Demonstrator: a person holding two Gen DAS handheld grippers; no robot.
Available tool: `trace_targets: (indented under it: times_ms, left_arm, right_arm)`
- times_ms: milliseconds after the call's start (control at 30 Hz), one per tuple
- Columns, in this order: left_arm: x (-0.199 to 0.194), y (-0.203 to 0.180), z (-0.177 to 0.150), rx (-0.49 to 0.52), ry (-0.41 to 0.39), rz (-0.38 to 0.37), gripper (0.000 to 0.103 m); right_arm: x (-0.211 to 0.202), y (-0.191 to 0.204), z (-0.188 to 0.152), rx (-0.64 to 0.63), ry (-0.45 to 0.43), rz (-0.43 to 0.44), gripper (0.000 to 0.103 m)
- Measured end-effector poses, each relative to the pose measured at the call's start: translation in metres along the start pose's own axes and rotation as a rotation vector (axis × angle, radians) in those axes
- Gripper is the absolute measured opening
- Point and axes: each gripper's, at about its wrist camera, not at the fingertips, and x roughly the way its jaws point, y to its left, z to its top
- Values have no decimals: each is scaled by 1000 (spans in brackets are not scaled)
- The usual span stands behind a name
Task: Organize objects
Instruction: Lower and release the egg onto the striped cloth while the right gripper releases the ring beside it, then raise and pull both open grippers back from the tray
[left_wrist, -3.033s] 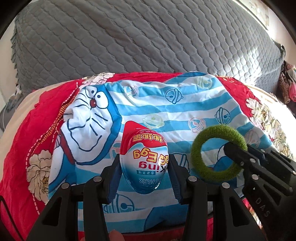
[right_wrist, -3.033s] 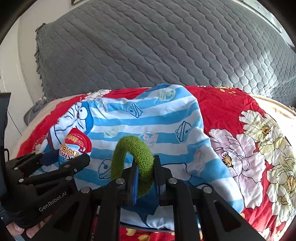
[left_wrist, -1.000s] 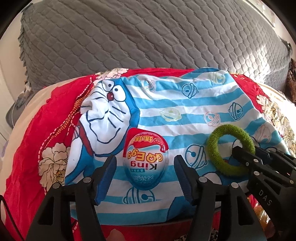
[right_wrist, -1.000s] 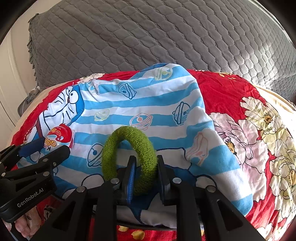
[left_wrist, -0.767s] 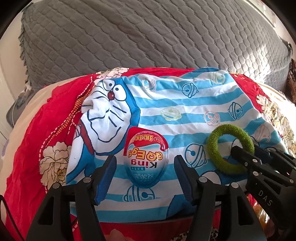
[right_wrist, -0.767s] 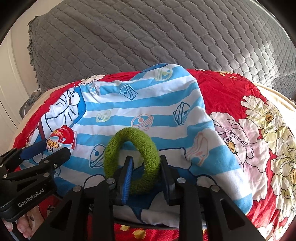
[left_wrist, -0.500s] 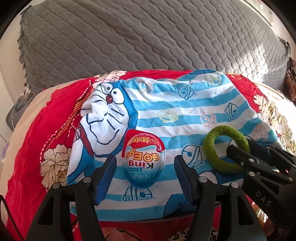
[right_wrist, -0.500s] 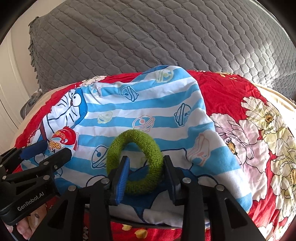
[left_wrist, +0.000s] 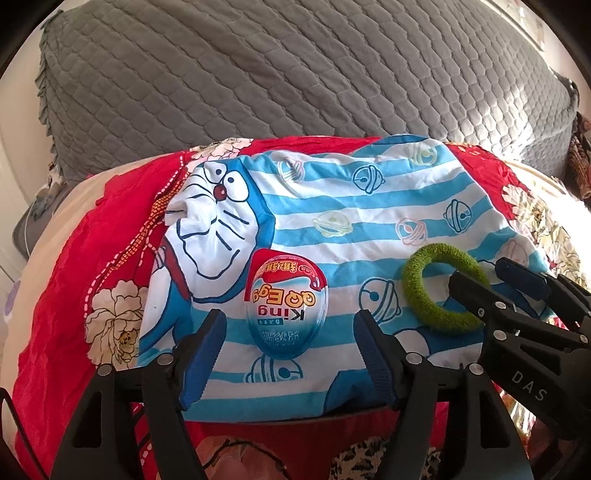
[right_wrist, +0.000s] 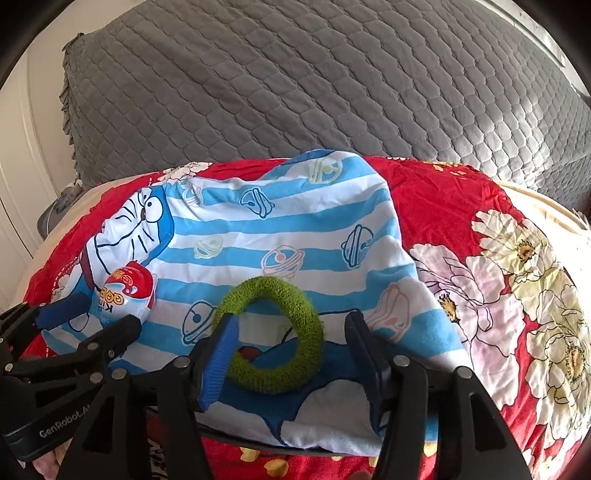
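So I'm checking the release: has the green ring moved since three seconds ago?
Yes. The ring stood upright in the right gripper; now it lies flat on the striped cloth, jaws just opened.

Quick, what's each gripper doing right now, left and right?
Left gripper: open, toy egg lies untouched between its jaws.
Right gripper: open, just released green ring.

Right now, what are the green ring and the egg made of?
Green ring: looks like soft, fuzzy terry cloth, probably a hair tie; its surface is nubby and matte. Egg: seems to be smooth plastic or foil wrap; it is glossy, with printed lettering.
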Motion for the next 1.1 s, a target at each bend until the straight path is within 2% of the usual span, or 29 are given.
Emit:
trace_targets:
  times_ms: [300,567,1100]
  left_arm:
    - [-7,4,-7,-28,29,-7,76]
    - [-22,7,-13,-49,22,-5,78]
    - [-71,11,-24,-76,11,3,81]
  right_arm:
    - [-7,-1,1,-7,0,3,62]
    - [-21,-3,0,13,8,26,69]
    - [-77,-4,-7,3,28,25,71]
